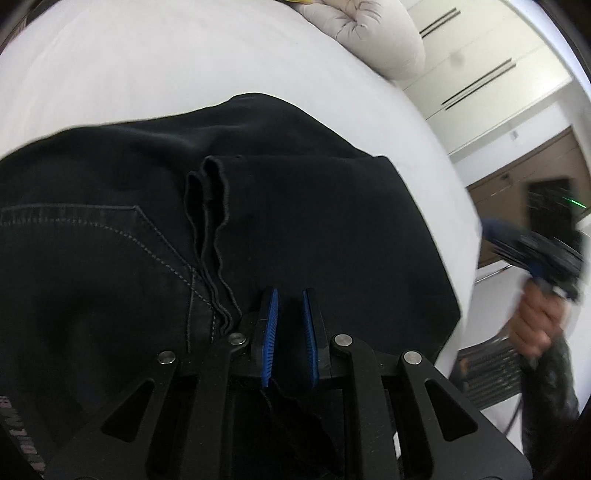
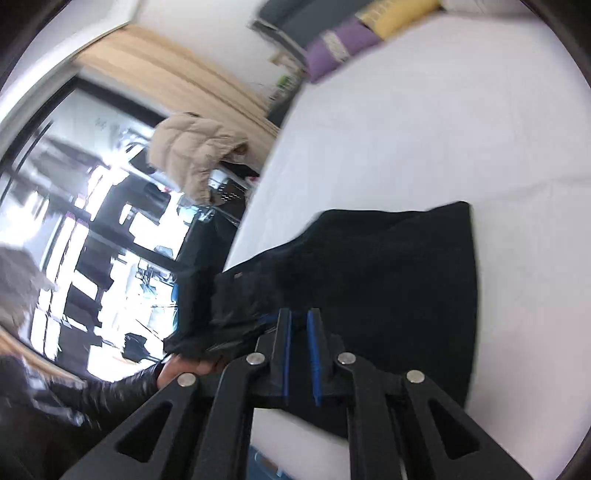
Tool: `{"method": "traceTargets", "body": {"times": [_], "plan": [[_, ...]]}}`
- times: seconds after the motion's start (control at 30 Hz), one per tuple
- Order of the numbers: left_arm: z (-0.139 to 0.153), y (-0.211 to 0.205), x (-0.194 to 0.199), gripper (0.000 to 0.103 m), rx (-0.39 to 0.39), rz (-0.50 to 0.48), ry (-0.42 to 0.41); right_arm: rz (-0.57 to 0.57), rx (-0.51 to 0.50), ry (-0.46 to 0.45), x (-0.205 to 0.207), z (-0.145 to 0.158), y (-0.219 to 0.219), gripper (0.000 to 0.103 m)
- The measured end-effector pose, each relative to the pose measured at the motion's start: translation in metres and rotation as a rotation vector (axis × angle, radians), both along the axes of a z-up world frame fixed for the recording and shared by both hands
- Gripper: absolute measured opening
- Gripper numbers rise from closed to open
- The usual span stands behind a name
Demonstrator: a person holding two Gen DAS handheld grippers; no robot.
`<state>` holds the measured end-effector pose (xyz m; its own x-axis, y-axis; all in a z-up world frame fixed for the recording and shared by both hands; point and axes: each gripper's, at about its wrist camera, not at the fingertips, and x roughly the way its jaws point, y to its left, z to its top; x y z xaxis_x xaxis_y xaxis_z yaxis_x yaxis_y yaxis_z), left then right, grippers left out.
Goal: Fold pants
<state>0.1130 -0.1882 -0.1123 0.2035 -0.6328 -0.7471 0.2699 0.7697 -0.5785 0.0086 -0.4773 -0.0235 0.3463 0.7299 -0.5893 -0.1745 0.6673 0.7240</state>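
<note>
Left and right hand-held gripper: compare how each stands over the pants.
The left hand-held gripper sits over the pants beside the bunched hems and stitched pocket; the right hand-held gripper sits over plain dark cloth near an edge of the white bed. The left view is sharp; the right is blurred. Both have blue pads parted slightly, nothing visibly clamped.

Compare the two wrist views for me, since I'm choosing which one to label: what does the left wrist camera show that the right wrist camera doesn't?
Only the left wrist view shows the back pocket stitching, the stacked leg hems, a white padded jacket and white cabinet doors. Only the right wrist view shows a beige puffer jacket, a large window, and purple and yellow items. Both show the folded black pants on the white bed.
</note>
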Motion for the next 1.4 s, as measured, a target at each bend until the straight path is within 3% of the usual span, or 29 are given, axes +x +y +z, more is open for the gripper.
{"method": "traceTargets", "body": {"times": [0.17, 0.27, 0.37, 0.53, 0.67, 0.83, 1.03, 1.17, 1.4], "plan": [[0.002, 0.005, -0.006, 0.013, 0.031, -0.027, -0.064, -0.047, 0.054, 0.167, 0.06, -0.063, -0.011, 0.012], [0.007, -0.021, -0.017, 0.013, 0.073, -0.035, -0.105, -0.047, 0.071, 0.281, 0.052, -0.101, 0.003, 0.008], [0.009, -0.022, -0.022, 0.013, 0.113, -0.045, -0.133, -0.02, 0.126, 0.285, 0.037, -0.115, -0.003, 0.002], [0.013, -0.034, -0.028, 0.013, 0.168, -0.053, -0.169, 0.047, 0.142, 0.271, -0.004, -0.104, 0.005, 0.002], [0.014, -0.045, -0.031, 0.013, 0.177, -0.05, -0.176, 0.1, 0.077, 0.271, -0.047, -0.098, 0.017, 0.002], [0.009, -0.031, -0.028, 0.013, 0.164, -0.046, -0.175, 0.043, 0.077, 0.288, -0.078, -0.093, 0.016, 0.002], [0.012, -0.016, -0.032, 0.013, 0.157, -0.045, -0.176, -0.046, 0.124, 0.294, -0.085, -0.102, 0.009, 0.0], [0.013, -0.017, -0.032, 0.013, 0.151, -0.043, -0.175, -0.061, 0.163, 0.249, -0.089, -0.108, 0.006, 0.0], [0.015, -0.013, -0.034, 0.013, 0.137, -0.039, -0.176, -0.132, 0.137, 0.252, -0.095, -0.103, 0.005, 0.0]]}}
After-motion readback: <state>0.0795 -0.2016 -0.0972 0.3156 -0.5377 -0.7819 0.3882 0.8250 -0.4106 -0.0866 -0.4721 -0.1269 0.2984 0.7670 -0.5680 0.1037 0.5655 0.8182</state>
